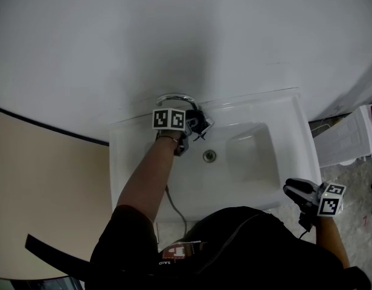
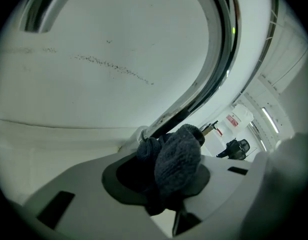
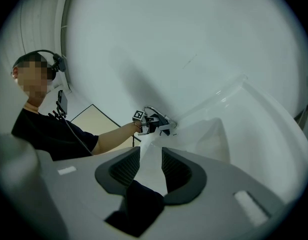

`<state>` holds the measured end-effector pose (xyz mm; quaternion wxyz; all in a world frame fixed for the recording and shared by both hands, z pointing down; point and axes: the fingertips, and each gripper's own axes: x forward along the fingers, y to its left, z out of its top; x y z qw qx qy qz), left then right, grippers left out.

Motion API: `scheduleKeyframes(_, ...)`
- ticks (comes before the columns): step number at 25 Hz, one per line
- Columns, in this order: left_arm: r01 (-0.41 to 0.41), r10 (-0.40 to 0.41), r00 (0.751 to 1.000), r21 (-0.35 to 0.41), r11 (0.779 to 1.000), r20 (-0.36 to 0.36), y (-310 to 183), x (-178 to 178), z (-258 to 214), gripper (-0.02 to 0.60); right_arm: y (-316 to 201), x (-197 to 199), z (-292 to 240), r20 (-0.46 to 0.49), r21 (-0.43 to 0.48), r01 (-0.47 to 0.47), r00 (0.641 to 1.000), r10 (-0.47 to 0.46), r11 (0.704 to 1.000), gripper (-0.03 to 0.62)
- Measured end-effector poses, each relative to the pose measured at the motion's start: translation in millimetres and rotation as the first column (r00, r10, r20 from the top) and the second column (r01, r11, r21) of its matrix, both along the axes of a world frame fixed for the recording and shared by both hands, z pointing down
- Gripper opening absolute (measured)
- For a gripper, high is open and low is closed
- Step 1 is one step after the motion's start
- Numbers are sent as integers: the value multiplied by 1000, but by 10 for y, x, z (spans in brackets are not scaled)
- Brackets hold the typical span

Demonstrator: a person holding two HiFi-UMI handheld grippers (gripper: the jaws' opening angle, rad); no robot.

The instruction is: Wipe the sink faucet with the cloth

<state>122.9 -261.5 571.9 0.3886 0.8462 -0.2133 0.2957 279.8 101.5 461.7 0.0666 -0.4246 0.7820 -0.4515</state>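
Right gripper hovers by the sink's front right corner, fingers spread, nothing between them. At the back edge, left gripper pinches the dark cloth against the faucet's lower spout. Wiping looks under way; next comes a firm slide up the arc. The cloth hides the faucet base, and the spout tip is cut off.
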Motion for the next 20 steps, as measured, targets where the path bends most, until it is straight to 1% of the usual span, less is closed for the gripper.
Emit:
scheduleKeyframes(3, 24, -21, 997, 37, 999, -74, -33, 49, -281, 107, -21, -14, -43, -3, 17, 5, 1000, -5, 1000, 135)
scheduleKeyframes(6, 52, -46, 994, 55, 997, -103, -12, 57, -474, 107, -45, -35, -95, -2, 35, 9, 1000, -9, 999, 135)
scheduleKeyframes(8, 95, -85, 984, 51, 994, -156, 3, 33, -633, 107, -71, -44, -157, -3, 54, 14, 1000, -14, 998, 135)
scheduleKeyframes(10, 116, -101, 975, 68, 991, -199, 19, 5, -853, 107, -87, -53, -212, -5, 71, 16, 1000, -16, 997, 135)
scheduleKeyframes(12, 98, -73, 977, 117, 988, -200, 34, -24, -1077, 107, -99, -53, -234, -5, 82, 13, 1000, -13, 997, 135)
scheduleKeyframes(14, 47, -15, 988, 199, 979, -155, 48, -73, -1251, 107, -112, -68, -242, -5, 90, 15, 1000, -15, 996, 135)
scheduleKeyframes(15, 23, 10, 991, 252, 967, -130, 45, -111, -1338, 107, -118, -85, -244, -5, 93, 19, 1000, -18, 995, 135)
scheduleKeyframes(16, 13, 23, 993, 311, 950, -113, 22, -165, -1447, 107, -122, -106, -247, -6, 96, 24, 1000, -23, 995, 135)
scheduleKeyframes(17, 20, 21, 994, 373, 928, -105, -24, -237, -1580, 107, -125, -124, -251, -6, 98, 28, 1000, -28, 995, 135)
scheduleKeyframes(19, 53, -15, 996, 478, 877, -82, -163, -425, -1830, 107, -129, -144, -261, -7, 101, 34, 999, -34, 994, 135)
scheduleKeyframes(20, 59, -37, 998, 516, 854, -52, -243, -531, -1899, 107, -128, -147, -267, -8, 102, 37, 999, -36, 994, 135)
